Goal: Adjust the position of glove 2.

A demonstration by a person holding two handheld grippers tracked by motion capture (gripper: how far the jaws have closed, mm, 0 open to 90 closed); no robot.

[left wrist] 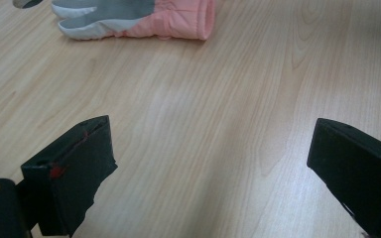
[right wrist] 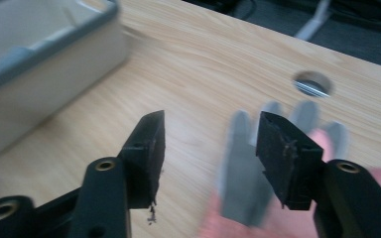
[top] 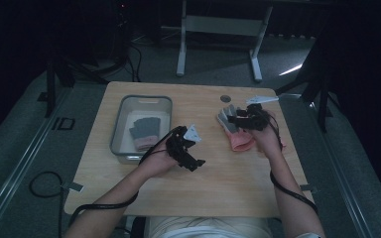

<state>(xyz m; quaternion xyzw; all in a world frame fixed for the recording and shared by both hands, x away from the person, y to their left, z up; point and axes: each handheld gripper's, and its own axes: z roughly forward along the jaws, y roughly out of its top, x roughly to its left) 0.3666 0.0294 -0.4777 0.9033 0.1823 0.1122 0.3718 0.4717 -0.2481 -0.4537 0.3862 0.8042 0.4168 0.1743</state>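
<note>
You're lining your right gripper (right wrist: 208, 148), jaws half spread and empty, over the pink-and-grey knitted glove (right wrist: 248, 198); next, drop and pinch it.

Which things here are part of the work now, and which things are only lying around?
Part of the work:
- glove on the table, pink cuff, grey fingers, under the right tool
- second glove, lying in the grey bin
- left tool, jaws wide apart above bare wood

Only lying around:
- round cable hole in the table
- white stand behind the table
</note>
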